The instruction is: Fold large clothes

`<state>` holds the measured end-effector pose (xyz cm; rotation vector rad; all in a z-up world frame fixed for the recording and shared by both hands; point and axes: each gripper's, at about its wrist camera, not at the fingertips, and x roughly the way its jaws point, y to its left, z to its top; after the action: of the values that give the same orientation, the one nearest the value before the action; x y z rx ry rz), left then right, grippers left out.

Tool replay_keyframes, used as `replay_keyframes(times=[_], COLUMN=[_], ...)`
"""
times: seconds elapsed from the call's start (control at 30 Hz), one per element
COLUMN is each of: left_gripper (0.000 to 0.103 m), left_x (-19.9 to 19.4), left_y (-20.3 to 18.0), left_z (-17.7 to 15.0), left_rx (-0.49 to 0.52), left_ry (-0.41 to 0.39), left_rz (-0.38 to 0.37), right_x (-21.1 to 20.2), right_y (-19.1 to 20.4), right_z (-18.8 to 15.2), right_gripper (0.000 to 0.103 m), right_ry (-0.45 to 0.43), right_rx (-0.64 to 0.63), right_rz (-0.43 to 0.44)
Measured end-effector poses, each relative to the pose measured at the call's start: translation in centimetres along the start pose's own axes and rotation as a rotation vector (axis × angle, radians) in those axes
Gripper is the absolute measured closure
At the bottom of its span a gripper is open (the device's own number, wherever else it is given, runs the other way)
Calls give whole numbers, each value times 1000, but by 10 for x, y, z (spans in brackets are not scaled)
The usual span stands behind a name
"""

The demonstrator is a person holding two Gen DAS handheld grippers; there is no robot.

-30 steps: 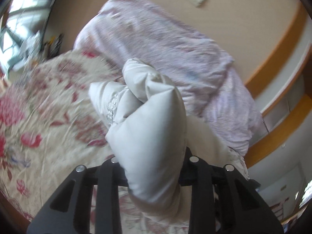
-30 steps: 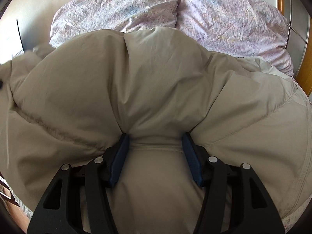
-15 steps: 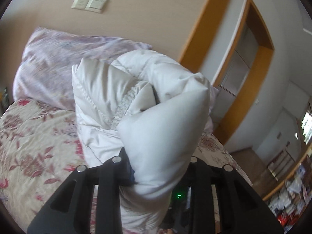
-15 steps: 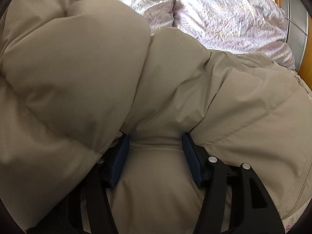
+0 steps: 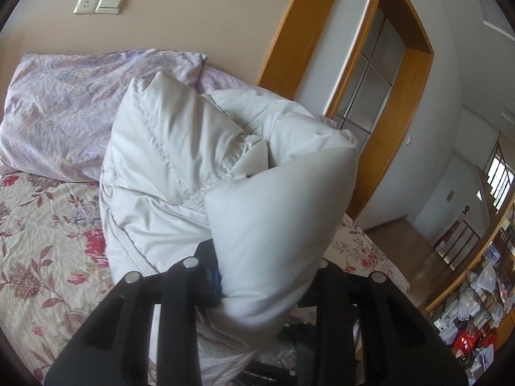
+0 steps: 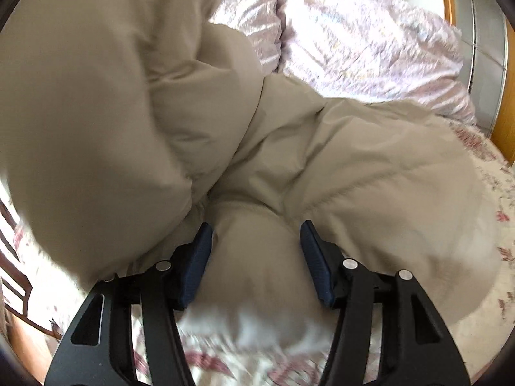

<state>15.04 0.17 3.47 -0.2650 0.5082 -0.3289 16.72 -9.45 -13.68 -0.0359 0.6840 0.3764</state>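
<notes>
Over the flowered bedspread [image 5: 48, 231], both grippers lift a pale puffer coat [image 5: 199, 167].
Left gripper [image 5: 264, 276] clamps a bunched padded fold, right gripper [image 6: 256, 257] pinches a thicker roll, probably so one half can swing across the other; no label or writing is readable.

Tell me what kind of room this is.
Most likely a home bedroom: a bed with a floral sheet, lilac pillows against the wall, and a wood-framed doorway beside it.
</notes>
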Motion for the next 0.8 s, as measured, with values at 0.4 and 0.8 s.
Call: replay_keyframes(times=[0.4, 0.8], left_gripper=[72, 72], left_x=[34, 76], left_y=[-38, -67], left_z=[-16, -44], left_rx=[48, 84], left_ry=[74, 234], left_rz=[-70, -208], right_x=[-35, -45], right_y=[-44, -49], right_z=[-23, -40], right_gripper=[45, 45], right_ry=[-85, -101], right_rx=[61, 71], right_rz=[-111, -134])
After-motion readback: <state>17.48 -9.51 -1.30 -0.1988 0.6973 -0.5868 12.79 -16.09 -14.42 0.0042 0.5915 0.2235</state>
